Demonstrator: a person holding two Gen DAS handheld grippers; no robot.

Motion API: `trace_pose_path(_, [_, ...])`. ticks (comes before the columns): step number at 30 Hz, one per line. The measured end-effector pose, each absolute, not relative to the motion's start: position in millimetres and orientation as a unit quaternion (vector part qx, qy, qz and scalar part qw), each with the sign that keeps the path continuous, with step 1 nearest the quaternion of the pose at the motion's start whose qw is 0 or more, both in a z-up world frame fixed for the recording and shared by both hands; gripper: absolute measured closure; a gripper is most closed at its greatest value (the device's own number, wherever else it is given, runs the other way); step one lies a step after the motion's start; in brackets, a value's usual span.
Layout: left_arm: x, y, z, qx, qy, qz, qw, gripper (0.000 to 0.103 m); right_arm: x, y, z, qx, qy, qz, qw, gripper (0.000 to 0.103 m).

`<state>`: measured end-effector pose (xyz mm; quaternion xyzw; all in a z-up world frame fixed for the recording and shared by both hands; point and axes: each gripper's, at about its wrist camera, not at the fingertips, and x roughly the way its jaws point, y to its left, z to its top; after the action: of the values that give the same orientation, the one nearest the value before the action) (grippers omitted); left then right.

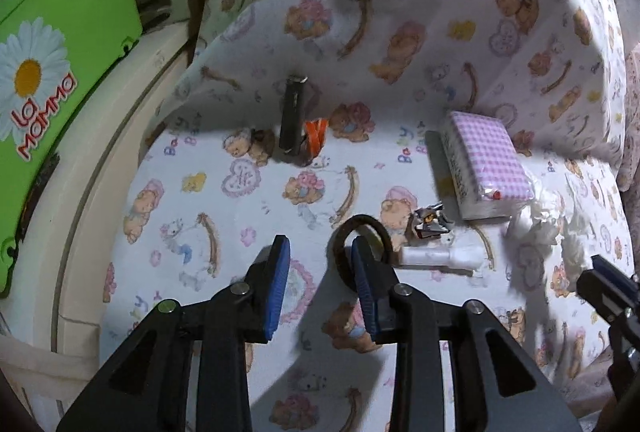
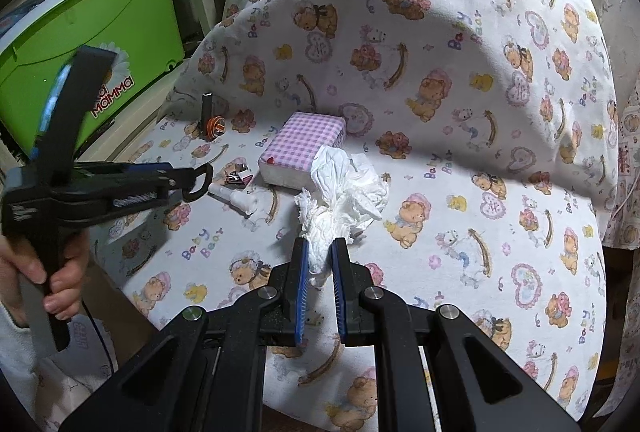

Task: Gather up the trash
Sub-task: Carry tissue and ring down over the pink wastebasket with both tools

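My right gripper [image 2: 320,256] is shut on a crumpled white tissue [image 2: 340,200] that lies on the teddy-bear sheet [image 2: 460,160]. My left gripper [image 1: 320,248] is open and empty; a black hair tie [image 1: 362,228] is looped around its right fingertip [image 1: 362,256]. In the right wrist view the left gripper [image 2: 176,172] shows with the hair tie [image 2: 199,184] at its tip. A crumpled foil wrapper [image 1: 428,222] and a small white tube [image 1: 436,256] lie just right of the left gripper; they also show in the right wrist view, wrapper [image 2: 238,176], tube [image 2: 236,198].
A purple checked tissue pack [image 1: 486,168] sits behind the trash. A black bar with an orange spool [image 1: 298,128] stands further back. A green "La Mamma" bin [image 1: 52,72] is at the left, beyond the cream edge [image 1: 112,160].
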<state>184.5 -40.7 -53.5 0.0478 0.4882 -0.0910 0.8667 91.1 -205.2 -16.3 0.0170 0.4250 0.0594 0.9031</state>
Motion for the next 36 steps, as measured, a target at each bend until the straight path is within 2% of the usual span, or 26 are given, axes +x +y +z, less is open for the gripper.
trace_pose_path(1, [184,-43,-54,0.053,0.487,-0.098,0.866,0.077,91,-206,-15,0.017,0.424,0.059,0.904,0.09])
trace_pose_path(2, [183,-44,-54,0.059,0.486,-0.102,0.866,0.097,90,-207,-14,0.018,0.423,0.059,0.904,0.09])
trace_pose_path(3, [182,-46,-54,0.063,0.485,-0.105,0.866,0.1,90,-208,-13,0.018,0.422,0.059,0.905,0.09])
trace_pose_path(15, [141,-27,-32,0.042,0.469,-0.115,0.875,0.1,82,-210,-8,0.019,0.417,0.058,0.907,0.09])
trace_pose_path(26, [83,-13,5,0.078,0.413,-0.095,0.903,0.1,56,-194,3,0.019,0.407,0.081,0.909,0.09])
trace_pose_path(36, [32,-5,22,0.036,0.434,-0.094,0.895,0.1,19,-180,25,0.023,0.387,0.125,0.913,0.09])
